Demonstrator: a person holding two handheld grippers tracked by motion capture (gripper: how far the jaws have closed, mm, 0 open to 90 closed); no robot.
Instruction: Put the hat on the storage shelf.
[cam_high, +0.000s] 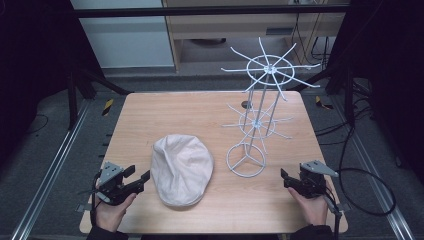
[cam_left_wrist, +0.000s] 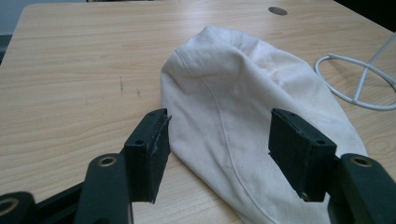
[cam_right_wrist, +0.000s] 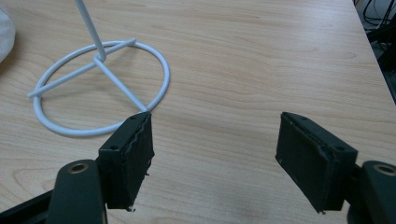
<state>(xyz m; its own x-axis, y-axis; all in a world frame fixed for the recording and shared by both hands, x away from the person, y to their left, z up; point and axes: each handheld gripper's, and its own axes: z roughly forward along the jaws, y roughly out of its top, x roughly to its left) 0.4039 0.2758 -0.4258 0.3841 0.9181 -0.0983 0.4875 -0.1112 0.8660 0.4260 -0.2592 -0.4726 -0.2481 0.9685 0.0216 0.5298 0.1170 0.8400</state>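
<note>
A cream flat cap (cam_high: 182, 167) (cam_left_wrist: 252, 93) lies on the wooden table (cam_high: 150, 115), front and centre. My left gripper (cam_high: 139, 174) (cam_left_wrist: 219, 140) hovers just left of the cap, open. Its jaws frame the cap's near edge, and the pads do not touch the cloth. A white wire display stand (cam_high: 260, 100) with two tiers of radiating arms rises at the right on a ring base (cam_high: 246, 160) (cam_right_wrist: 100, 84) (cam_left_wrist: 355, 88). My right gripper (cam_high: 285, 178) (cam_right_wrist: 215, 154) rests near the front right, open over bare wood, just right of the ring base.
A small round grommet hole (cam_high: 246, 104) (cam_left_wrist: 278, 10) sits near the table's far edge. Black cables (cam_high: 370, 190) loop on the floor to the right. A metal rail (cam_high: 50, 175) runs along the floor at the left.
</note>
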